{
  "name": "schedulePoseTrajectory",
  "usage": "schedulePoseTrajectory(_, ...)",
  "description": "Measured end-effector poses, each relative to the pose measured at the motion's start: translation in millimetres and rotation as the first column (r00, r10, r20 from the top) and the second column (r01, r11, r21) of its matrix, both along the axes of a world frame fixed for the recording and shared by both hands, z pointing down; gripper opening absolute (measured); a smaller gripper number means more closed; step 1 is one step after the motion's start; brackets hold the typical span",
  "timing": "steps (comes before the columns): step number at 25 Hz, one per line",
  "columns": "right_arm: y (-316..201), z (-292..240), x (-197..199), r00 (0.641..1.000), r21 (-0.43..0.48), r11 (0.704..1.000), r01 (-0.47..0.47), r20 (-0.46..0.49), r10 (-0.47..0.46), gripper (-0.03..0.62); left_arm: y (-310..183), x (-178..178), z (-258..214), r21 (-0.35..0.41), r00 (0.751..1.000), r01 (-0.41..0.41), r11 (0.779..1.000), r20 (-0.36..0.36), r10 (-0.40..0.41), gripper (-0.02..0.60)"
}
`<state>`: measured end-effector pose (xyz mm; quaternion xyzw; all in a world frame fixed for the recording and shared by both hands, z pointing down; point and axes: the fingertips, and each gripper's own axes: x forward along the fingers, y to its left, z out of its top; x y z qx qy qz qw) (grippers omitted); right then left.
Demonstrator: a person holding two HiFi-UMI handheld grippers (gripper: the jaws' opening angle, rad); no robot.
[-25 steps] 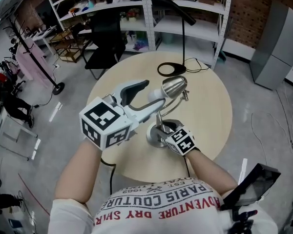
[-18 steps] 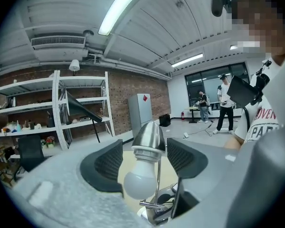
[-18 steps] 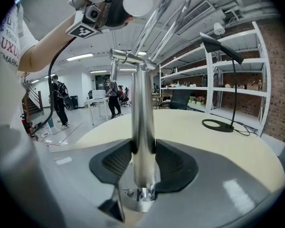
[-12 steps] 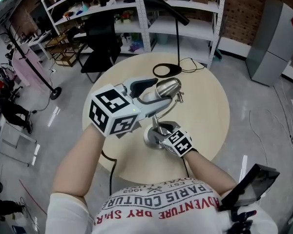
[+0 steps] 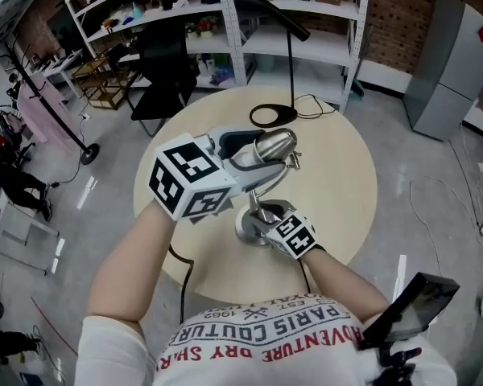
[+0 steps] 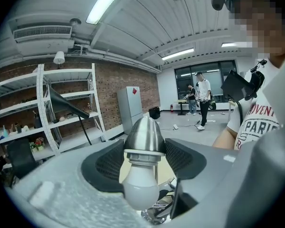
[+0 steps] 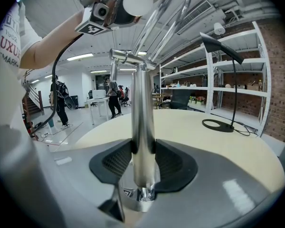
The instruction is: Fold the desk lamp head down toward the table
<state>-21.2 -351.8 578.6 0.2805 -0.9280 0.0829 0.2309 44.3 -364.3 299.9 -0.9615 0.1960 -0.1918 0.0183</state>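
A silver desk lamp stands near the front of the round beige table. Its metal head with a white bulb lies roughly level above the round base. My left gripper has the head between its dark pads; the jaws are closing and the pads touch the shade on both sides. My right gripper is shut on the upright chrome post just above the base. In the right gripper view, the left gripper and the bulb show high overhead.
A black desk lamp with a ring base and its cable stand at the table's far edge. White shelving, a black chair and a grey cabinet lie beyond. A black cable hangs from my left gripper.
My left gripper has pushed forward along the lamp head, so its jaws now sit around the shade. The right gripper has stayed on the post.
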Motion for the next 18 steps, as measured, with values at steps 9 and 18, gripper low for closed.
schedulePoseTrajectory(9, -1, 2, 1, 1.0, 0.003, 1.0, 0.0, 0.008, 0.0, 0.153, 1, -6, 0, -0.009, 1.0, 0.023, 1.0, 0.009, -0.023, 0.273)
schedulePoseTrajectory(18, -2, 1, 3, 1.0, 0.004, 1.0, 0.005, 0.012, -0.005, 0.153, 4, -22, -3, -0.016, 0.999, 0.047, 0.999, -0.011, -0.047, 0.27)
